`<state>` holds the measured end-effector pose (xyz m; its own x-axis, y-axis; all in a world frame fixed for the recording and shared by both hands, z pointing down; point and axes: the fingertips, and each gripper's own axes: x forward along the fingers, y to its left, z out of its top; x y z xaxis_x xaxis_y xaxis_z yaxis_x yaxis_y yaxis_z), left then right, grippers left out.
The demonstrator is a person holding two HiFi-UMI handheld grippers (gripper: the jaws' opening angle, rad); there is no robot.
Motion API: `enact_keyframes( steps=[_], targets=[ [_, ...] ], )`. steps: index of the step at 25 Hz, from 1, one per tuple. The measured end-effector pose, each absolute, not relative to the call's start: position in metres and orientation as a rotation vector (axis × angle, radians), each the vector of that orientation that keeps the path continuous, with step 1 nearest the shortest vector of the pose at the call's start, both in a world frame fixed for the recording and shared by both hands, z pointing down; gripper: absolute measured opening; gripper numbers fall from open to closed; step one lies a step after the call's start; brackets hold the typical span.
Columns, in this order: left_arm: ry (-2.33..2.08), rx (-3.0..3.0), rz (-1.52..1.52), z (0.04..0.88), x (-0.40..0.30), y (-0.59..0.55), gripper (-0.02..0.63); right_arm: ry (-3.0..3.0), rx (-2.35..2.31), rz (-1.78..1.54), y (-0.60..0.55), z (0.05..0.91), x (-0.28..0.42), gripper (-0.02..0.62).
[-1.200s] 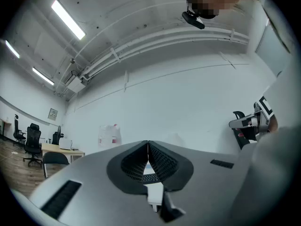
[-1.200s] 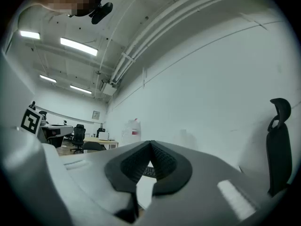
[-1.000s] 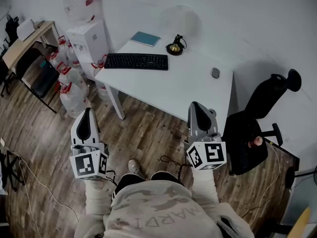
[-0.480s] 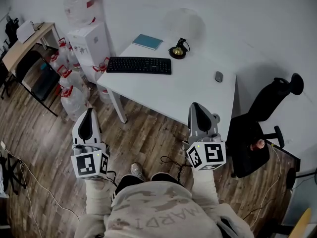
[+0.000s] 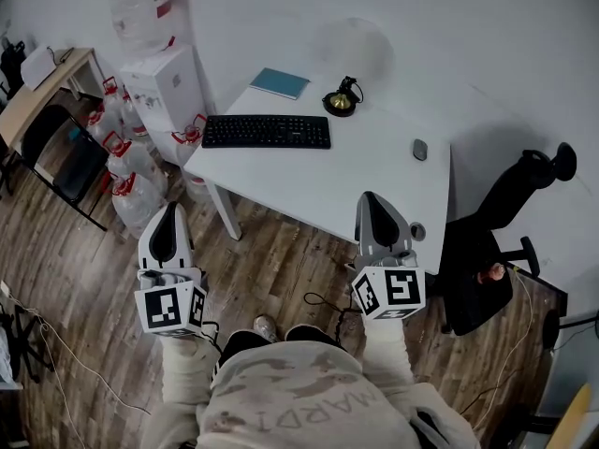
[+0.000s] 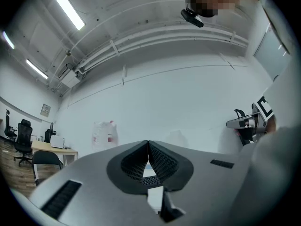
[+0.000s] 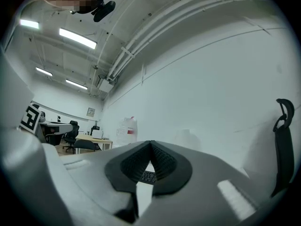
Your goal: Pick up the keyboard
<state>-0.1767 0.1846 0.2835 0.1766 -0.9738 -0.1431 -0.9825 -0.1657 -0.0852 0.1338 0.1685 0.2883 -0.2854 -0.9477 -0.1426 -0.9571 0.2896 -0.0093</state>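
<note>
Keyboard (image 5: 267, 131) lies flat at the left end of the bench (image 5: 328, 190). Its long axis runs along the bench's length, and its left end is close to the near left corner. Book (image 5: 280, 82) lies behind it at the far left corner. Mouse (image 5: 419, 149) lies well apart, toward the right edge. Bare top separates keyboard and near edge. Left claw (image 5: 168, 210) and right claw (image 5: 367, 198), both clenched with pads together, grasping nothing, point at the bench from short of its near edge. Bottles (image 5: 131, 171) stand on the floor off the left edge; their contents cannot be told.
</note>
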Motion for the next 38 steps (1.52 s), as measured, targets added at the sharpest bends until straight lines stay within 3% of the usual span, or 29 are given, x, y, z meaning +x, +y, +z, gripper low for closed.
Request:
enact_keyframes(
  steps=[15,38],
  targets=[
    [1.856,-2.354,0.094,0.293,-0.215,0.135,0.006,2.422,-1.844,0.139,0.13,0.291,0.085,0.009],
    [1.877,-2.348,0.106,0.293,-0.224,-0.007,0.006,2.447,-1.832,0.144,-0.016,0.288,0.08,0.01]
  ],
)
